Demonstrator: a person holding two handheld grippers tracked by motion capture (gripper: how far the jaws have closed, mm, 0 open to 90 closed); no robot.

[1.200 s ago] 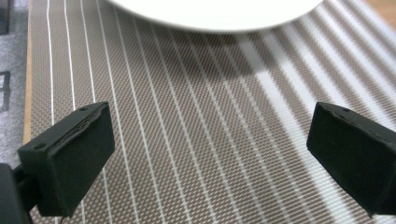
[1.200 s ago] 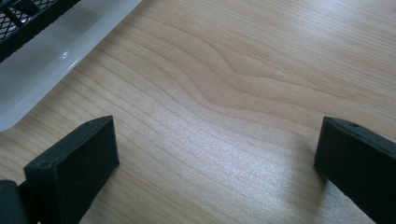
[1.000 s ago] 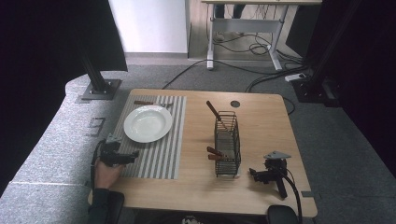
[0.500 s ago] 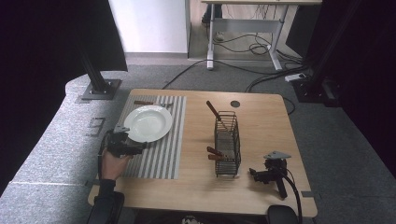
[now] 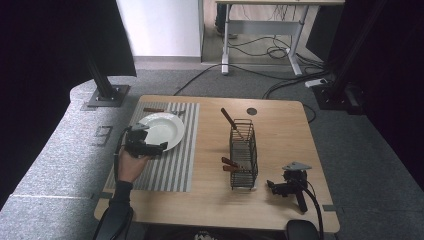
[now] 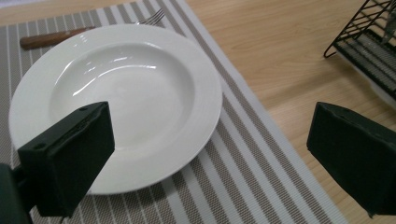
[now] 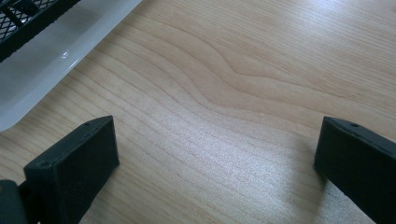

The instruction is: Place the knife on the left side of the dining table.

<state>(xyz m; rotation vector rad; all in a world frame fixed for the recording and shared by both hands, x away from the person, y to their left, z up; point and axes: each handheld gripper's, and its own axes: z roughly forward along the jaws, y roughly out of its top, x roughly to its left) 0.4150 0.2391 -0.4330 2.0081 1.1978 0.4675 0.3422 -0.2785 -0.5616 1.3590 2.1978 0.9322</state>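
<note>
your left gripper (image 5: 161,146) hangs over the near left part of the plate (image 5: 167,129), jaws spread wide and gripping nothing. the plate sits on the striped mat (image 5: 170,167) at the left of the table (image 5: 280,130), with a fork (image 6: 70,32) lying on the mat just beyond its far rim. in the left gripper view one jaw covers the plate's near side and the other stands off to the right over the mat and bare wood, so the rim (image 6: 212,112) passes between them.

if you mean to take the plate, i'd bring the gripper lower and nearer the rim, so that one jaw goes under the lip and the other over it, then close slowly. the glaze looks slick, so bite well in from the edge and keep the plate level as you raise it. keep away from the fork.

your right gripper (image 5: 272,186) rests on the table at the near right, just beside the wire basket (image 5: 243,155) that holds wood-handled cutlery; its jaws are spread too, with bare wood between them.

compared with a second ago, your left hand has moved farther up the mat, from its near left corner to the plate. the right gripper, basket and plate lie as they did.
</note>
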